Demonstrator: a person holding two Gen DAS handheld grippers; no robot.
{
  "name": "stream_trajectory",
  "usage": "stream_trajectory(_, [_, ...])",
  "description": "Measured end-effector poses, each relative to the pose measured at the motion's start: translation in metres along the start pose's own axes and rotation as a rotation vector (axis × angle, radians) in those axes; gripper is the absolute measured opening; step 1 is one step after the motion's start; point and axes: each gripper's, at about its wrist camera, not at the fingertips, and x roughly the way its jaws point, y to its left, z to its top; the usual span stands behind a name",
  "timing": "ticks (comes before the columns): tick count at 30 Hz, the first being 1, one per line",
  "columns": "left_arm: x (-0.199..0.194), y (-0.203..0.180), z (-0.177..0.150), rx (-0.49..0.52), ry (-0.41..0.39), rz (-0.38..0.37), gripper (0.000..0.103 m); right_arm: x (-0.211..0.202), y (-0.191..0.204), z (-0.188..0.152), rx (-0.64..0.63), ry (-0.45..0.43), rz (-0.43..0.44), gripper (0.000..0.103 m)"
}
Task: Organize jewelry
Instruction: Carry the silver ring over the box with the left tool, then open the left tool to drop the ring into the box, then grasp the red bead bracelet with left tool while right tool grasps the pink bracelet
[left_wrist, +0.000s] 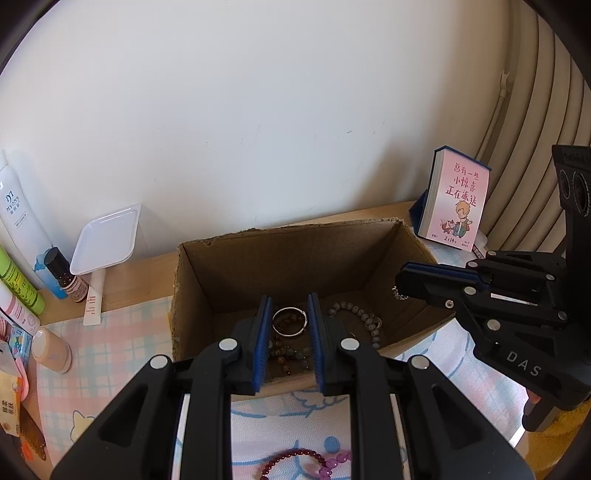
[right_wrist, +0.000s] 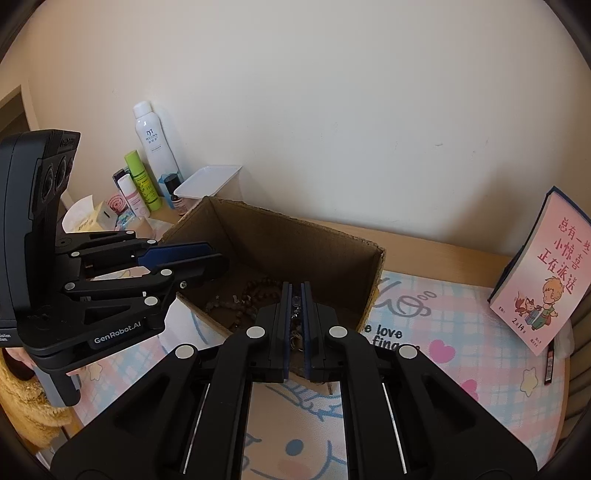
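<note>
An open cardboard box (left_wrist: 229, 266) stands on the mat and shows in the right wrist view too (right_wrist: 332, 251). It holds a silver bangle (left_wrist: 290, 321), a grey bead bracelet (left_wrist: 365, 321) and brown bead strands (right_wrist: 258, 295). My left gripper (left_wrist: 290, 314) is open over the box's near side, its fingers either side of the bangle. My right gripper (right_wrist: 295, 306) is shut on a small silver chain piece (right_wrist: 295, 314) at the box's right rim; the chain dangles from it in the left wrist view (left_wrist: 399, 293). A dark red bead bracelet (left_wrist: 295, 458) and a purple one (left_wrist: 334, 463) lie on the mat.
Toiletry bottles (right_wrist: 147, 162) and a white tray (left_wrist: 107, 240) stand at the back left by the wall. A pink calendar block (right_wrist: 543, 273) stands at the right. A patterned mat (right_wrist: 461, 332) covers the wooden table.
</note>
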Motion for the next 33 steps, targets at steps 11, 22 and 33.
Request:
stream_trajectory(11, [0.008, 0.006, -0.001, -0.006, 0.026, 0.003, 0.019, 0.007, -0.008, -0.005, 0.035, 0.014, 0.010, 0.005])
stream_trajectory(22, [-0.001, 0.004, -0.004, 0.016, -0.004, 0.023, 0.026, -0.003, -0.006, -0.003, 0.043, -0.011, -0.001, 0.009])
stream_trajectory(33, [-0.033, 0.010, -0.004, -0.007, -0.086, -0.014, 0.039, -0.036, 0.003, -0.001, 0.032, -0.055, -0.007, 0.016])
